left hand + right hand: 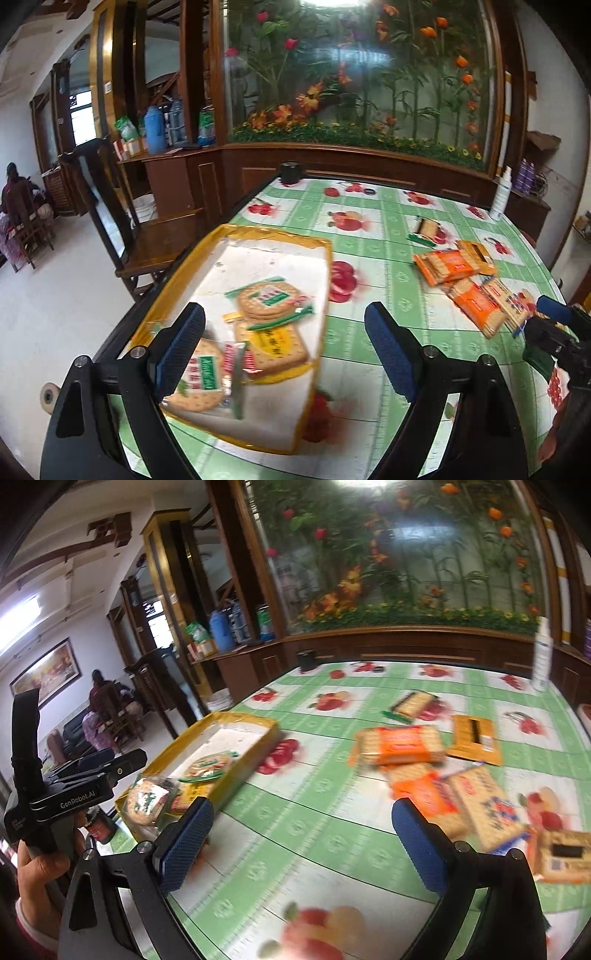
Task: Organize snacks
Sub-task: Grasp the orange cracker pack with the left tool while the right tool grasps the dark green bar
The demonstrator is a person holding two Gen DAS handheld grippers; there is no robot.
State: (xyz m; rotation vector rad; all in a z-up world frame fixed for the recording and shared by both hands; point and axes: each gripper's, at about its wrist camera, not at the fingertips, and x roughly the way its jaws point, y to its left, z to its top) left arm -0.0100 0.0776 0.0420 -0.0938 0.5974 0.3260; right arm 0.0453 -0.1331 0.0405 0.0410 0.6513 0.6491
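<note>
Brown cracker box [565, 854] beside loose packets appears only in the right-wrist view.

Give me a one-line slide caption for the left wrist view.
Open left gripper above yellow tray of biscuit packs, orange packs waiting on the tablecloth.

Both claws are spread wide with nothing between the blue pads. Left claw [284, 350] tilts down over the surface; right claw [303, 843] does too. A hand [37, 878] grips the left handle.
</note>
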